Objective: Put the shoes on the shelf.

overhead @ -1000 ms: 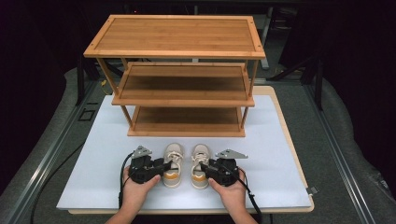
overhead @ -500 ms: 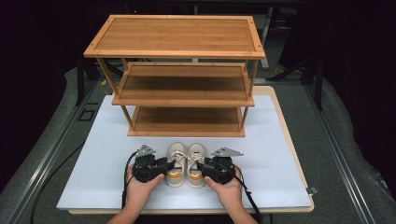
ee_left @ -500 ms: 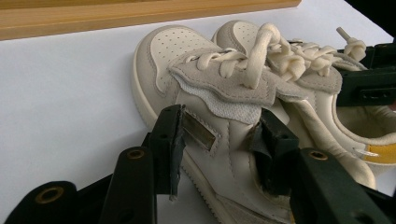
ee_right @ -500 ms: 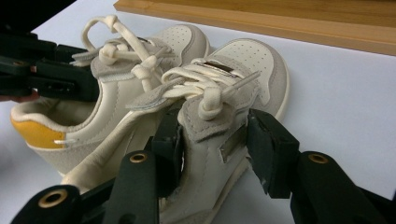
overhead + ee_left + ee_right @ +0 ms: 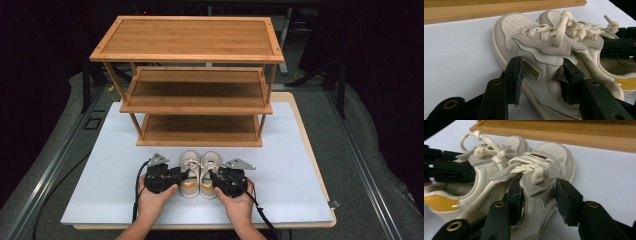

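At the near edge of the white desk [image 5: 100, 200], my left fingers [image 5: 541, 75] were closed about halfway across the left shoe [image 5: 529, 57], pads on both its sides, while my right fingers [image 5: 537, 197], which had just been closing, straddled the right shoe [image 5: 544, 170]; I could not tell whether their outer pad pressed yet. Both shoes stood side by side, touching, long axes running near to far, toes aimed at the bamboo rack [image 5: 200, 135] just beyond, so each hand had its own shoe directly ahead.
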